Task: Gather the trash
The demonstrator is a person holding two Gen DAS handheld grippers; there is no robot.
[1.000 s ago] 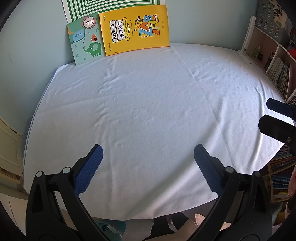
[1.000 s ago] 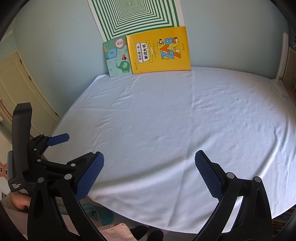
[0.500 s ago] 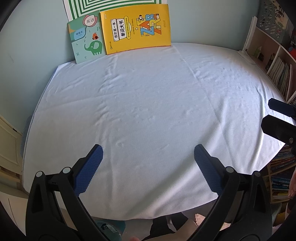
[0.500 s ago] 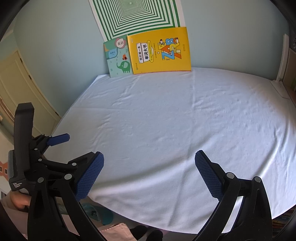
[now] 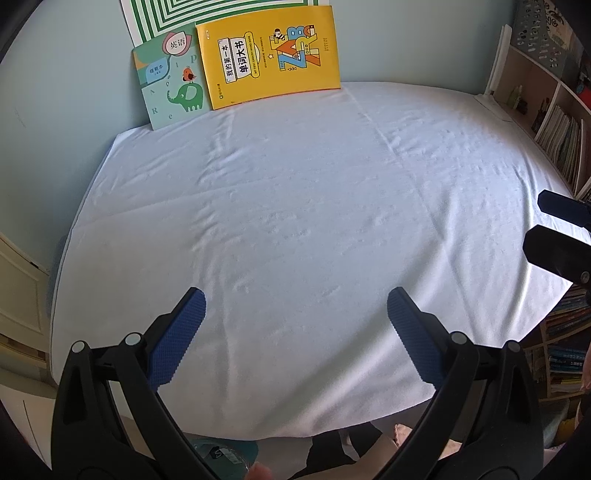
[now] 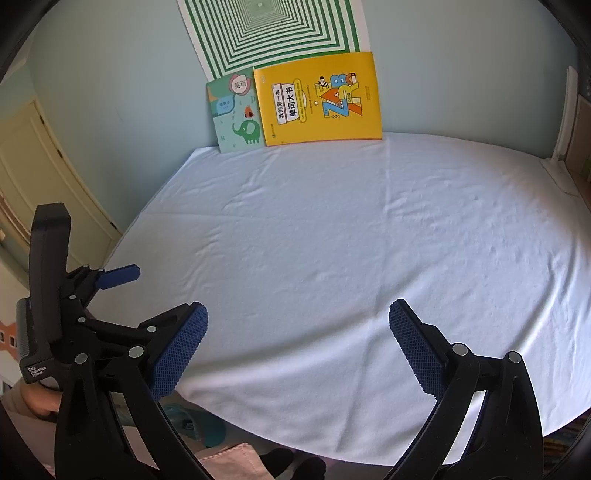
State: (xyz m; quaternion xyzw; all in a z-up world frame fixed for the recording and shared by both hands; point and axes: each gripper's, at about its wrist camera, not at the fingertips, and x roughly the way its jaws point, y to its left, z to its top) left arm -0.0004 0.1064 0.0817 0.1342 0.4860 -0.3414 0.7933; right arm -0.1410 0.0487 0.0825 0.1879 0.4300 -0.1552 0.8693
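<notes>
Left gripper: held low over the near edge of the table, blue pads spread wide, nothing between them.
Right gripper: also at the near edge, just beside the left one, pads equally far apart and empty.
Trash: none shows in either view; the cloth is bare from front to back, so where the trash is I cannot tell.
Teal object: a rounded thing sits below the table's near edge, partly hidden behind the gripper frames; it may be a bin, but too little shows to say.
Progress: judged from the bare cloth, either collecting is finished or it has not begun; nothing on the table is left to pick up.
White cloth: covers the whole tabletop, lightly wrinkled, with one fold line running from front to back.
Open room: the entire surface is free for both grippers to sweep across.
Left edge: drops off near a cream cabinet door.
Right edge: ends close to a bookshelf packed with books, so less clearance there.
Far edge: a yellow book and a green elephant book lean against the wall, below a green striped poster.
</notes>
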